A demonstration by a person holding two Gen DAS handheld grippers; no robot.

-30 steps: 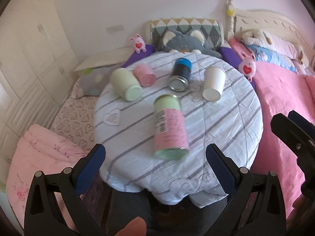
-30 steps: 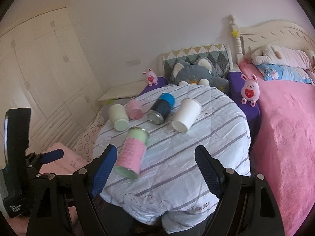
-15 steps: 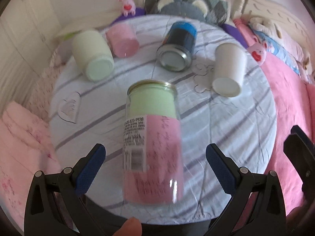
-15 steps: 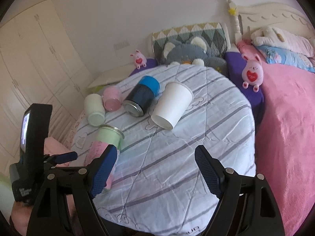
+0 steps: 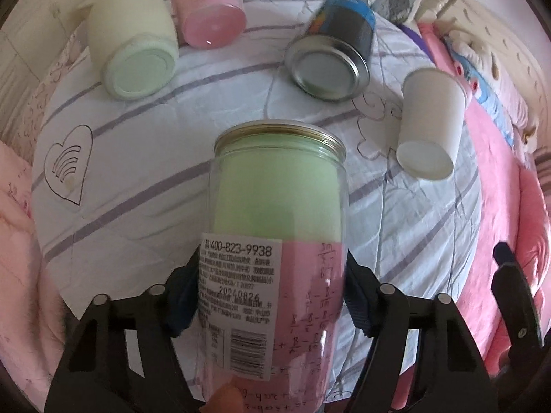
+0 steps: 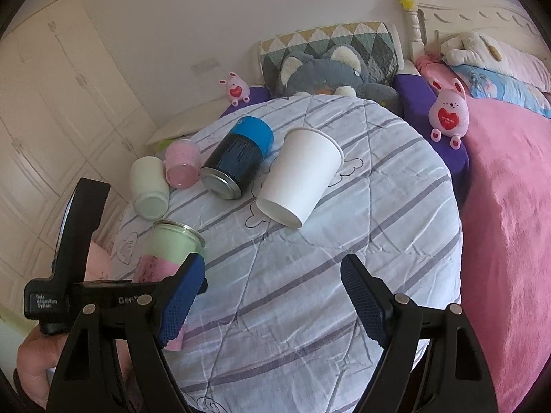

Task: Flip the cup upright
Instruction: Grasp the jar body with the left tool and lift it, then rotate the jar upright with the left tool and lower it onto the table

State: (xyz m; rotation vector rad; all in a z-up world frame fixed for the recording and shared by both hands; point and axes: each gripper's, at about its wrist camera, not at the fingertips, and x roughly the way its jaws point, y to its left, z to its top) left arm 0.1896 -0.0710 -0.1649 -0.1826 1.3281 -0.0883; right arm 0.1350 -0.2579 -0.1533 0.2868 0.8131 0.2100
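Note:
A clear can with green and pink paper inside (image 5: 275,241) lies on its side on the round striped table (image 5: 396,227), near its front edge. My left gripper (image 5: 272,296) is shut on its lower half, one blue pad on each side. The can also shows in the right wrist view (image 6: 165,251), with the left gripper's body in front of it. My right gripper (image 6: 272,303) is open and empty above the table's front part.
Also lying on their sides are a white paper cup (image 6: 299,182), a black and blue can (image 6: 237,158), a pink cup (image 6: 180,167) and a cream cup (image 6: 149,187). A pink bed (image 6: 509,223) is at the right, plush toys (image 6: 447,113) behind, cupboards at the left.
My left gripper has moved forward over the green and pink can and closed on it. My right gripper has moved closer to the table and stayed open.

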